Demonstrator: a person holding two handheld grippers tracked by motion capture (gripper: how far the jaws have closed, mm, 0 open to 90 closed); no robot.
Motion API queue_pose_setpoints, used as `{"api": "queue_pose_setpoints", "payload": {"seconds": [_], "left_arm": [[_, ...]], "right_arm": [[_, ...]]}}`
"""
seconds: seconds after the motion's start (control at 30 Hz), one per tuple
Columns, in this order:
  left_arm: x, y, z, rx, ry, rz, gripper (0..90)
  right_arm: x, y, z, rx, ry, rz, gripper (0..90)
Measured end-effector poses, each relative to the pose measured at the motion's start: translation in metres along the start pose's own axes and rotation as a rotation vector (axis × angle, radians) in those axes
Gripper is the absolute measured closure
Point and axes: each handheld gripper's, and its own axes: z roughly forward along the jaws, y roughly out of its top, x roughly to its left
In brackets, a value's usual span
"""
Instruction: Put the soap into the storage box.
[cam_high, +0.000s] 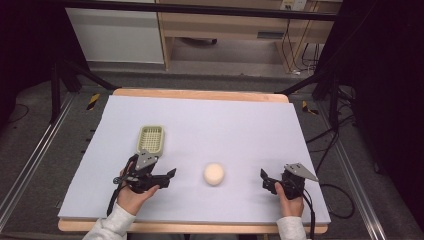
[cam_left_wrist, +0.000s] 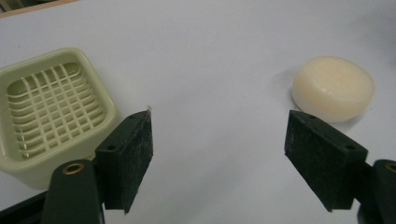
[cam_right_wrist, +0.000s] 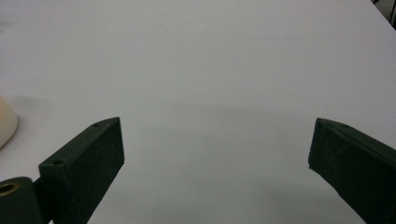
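Two things lie on the bench (cam_high: 200, 120), which is covered by a pale lilac sheet: one round cream-white bar of soap (cam_high: 214, 173) and one pale green square plastic soap dish with a slotted grid floor (cam_high: 150, 138). Two black tools work over them, one in each of the person's hands.

The left hand-held gripper (cam_high: 167, 178) is released, its jaws spread wide with nothing between them. It sits low over the bench, near the front edge. The bar of soap lies just ahead of its right jaw and slightly off to that side, apart from the pad and not touching it; in the left gripper view the soap (cam_left_wrist: 333, 88) rests flat on the sheet just beyond that jaw's tip. The soap dish (cam_left_wrist: 53, 109) stands upright just beside and behind the left jaw, empty, its near corner partly hidden by that jaw.

The right hand-held gripper (cam_high: 266, 181) is also released, jaws wide apart over bare sheet. The soap lies well off to its left, between the two tools; its edge (cam_right_wrist: 6, 126) peeps in at the left border of the right gripper view.
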Motion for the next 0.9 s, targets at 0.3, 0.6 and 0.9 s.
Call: {"api": "queue_pose_setpoints", "payload": {"seconds": [0.3,0.6,0.9], "left_arm": [[-0.015,0.01,0.013,0.001,-0.034,0.016,23.6],[-0.033,0.02,0.026,0.005,-0.07,0.031,23.5],[-0.043,0.025,0.035,0.007,-0.089,0.032,23.5]], "right_arm": [[0.0,0.0,0.0,0.0,0.002,-0.001,4.0],[0.0,0.0,0.0,0.004,0.004,-0.004,4.0],[0.001,0.0,0.0,0.006,0.007,-0.011,3.9]]}}
